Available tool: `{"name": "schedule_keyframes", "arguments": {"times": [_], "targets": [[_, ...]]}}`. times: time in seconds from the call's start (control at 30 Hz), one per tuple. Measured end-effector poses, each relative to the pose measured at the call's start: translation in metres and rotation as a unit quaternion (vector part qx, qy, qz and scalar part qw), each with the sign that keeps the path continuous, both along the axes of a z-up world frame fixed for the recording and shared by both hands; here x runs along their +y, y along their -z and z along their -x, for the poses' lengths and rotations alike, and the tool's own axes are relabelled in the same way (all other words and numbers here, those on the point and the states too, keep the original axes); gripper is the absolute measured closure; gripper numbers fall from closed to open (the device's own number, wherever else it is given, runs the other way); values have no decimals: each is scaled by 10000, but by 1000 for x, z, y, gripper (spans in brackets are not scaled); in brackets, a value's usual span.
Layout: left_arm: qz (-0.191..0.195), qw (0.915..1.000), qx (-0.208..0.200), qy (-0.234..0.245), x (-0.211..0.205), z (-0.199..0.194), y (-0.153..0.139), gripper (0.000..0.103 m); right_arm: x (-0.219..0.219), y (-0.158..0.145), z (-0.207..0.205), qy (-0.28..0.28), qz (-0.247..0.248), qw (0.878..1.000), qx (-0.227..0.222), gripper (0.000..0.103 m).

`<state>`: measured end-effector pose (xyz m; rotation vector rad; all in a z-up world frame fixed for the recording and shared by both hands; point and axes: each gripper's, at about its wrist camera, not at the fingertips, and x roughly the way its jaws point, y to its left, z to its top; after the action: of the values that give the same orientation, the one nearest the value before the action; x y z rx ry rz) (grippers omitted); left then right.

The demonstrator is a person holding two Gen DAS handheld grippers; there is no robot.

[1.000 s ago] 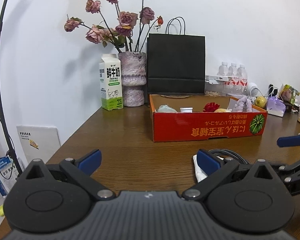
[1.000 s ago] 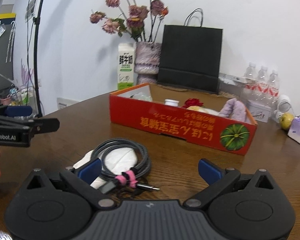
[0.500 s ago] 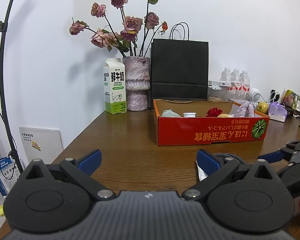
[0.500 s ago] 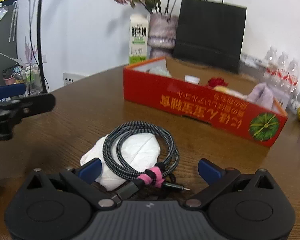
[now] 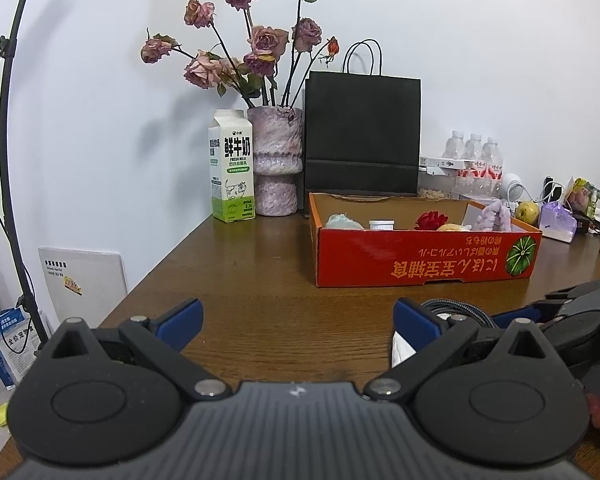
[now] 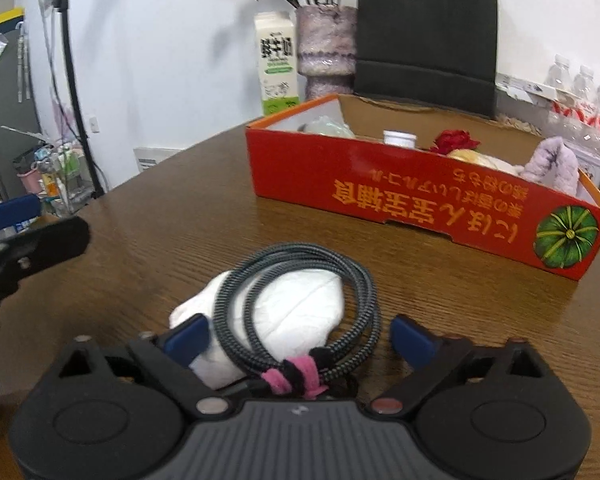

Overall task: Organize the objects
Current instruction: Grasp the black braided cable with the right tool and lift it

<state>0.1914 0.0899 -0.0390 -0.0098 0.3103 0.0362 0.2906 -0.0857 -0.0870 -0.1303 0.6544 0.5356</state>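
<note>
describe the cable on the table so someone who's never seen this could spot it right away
Start at the red cardboard box on the wooden table; nearer the camera, a white crumpled tissue lies on the wood. The coiled grey braided cable rests on it, alone in having a pink strap.

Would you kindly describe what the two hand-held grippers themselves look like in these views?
Both match. The left hand-held gripper and right hand-held gripper each have a dark grey ribbed body, two round black hubs, angular black link arms with silver pivot pins, and blue pads on the fingers. No sleeve or cable of theirs shows.
</note>
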Motion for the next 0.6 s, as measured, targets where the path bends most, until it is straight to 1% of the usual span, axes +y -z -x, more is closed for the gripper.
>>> {"name": "schedule_keyframes", "arguments": {"times": [0.13, 0.27, 0.43, 0.6], "targets": [[7, 10000, 80, -48, 1, -2, 1, 0, 2, -3, 5, 1, 74, 9999, -154, 18], [6, 9998, 161, -87, 2, -5, 2, 0, 3, -7, 13, -4, 119, 9990, -427, 19], [-5, 9997, 224, -129, 1, -6, 3, 0, -4, -12, 18, 94, -81, 9977, -664, 20], [-107, 9984, 481, -285, -1, -15, 5, 0, -17, -16, 23, 216, -376, 9951, -888, 20]]}}
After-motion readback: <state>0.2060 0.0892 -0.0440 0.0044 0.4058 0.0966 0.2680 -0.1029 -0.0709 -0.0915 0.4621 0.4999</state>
